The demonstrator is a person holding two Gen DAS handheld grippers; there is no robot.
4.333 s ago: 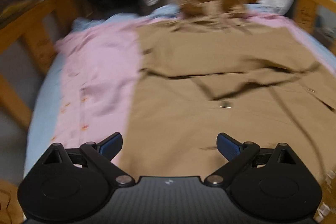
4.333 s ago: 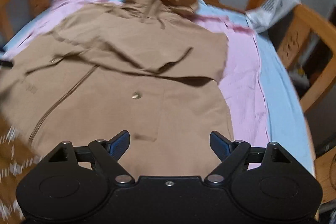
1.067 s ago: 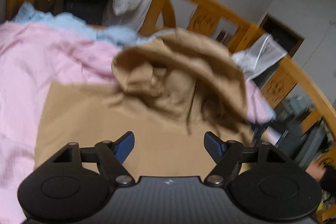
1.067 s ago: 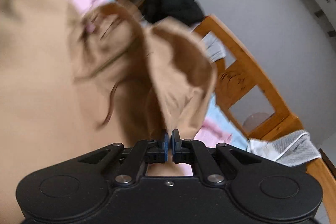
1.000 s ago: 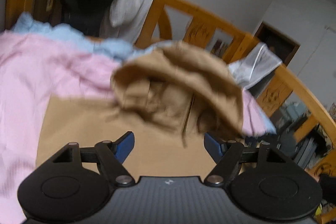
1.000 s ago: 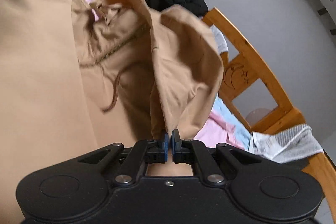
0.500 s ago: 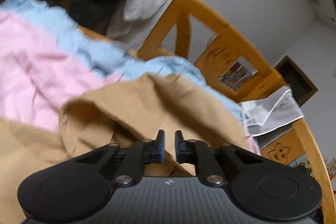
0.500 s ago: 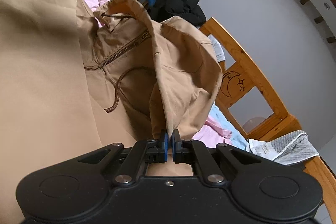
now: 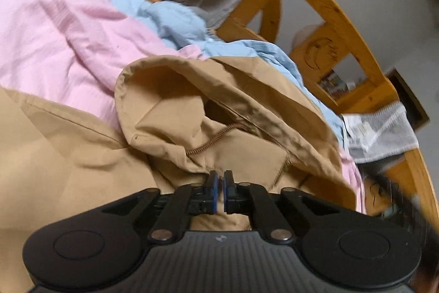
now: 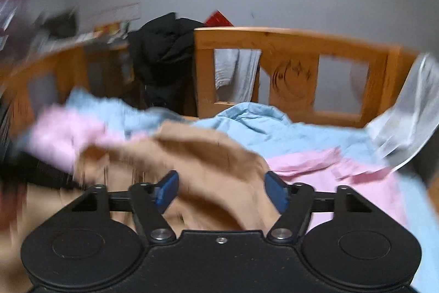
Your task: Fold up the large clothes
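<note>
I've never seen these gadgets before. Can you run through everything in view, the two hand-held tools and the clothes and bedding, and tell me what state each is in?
Left tool: shut, pinching fabric at the hood's base.
Right tool: open, holding nothing.
Tan hooded jacket: body spread flat, hood bunched and gaping.
Pink sheet: wrinkled, under the jacket.
Light blue sheet: rumpled near the wooden bed rail.
Black garment: draped over the rail.

One tan hooded jacket (image 9: pixel 192 111) with one brown drawstring (image 9: pixel 211 142) lies on one wooden bed frame (image 9: pixel 337 18), over one pink sheet (image 9: pixel 60 26) and one light-blue sheet (image 9: pixel 175 18); two grey-white towels hang on the rails, one (image 10: pixel 236 73) at the headboard and one (image 9: pixel 384 133) at the side, beside one heap of black clothing (image 10: pixel 164 51); two handheld grippers, the left gripper (image 9: pixel 219 183) and the right gripper (image 10: pixel 221 188), are in frame
</note>
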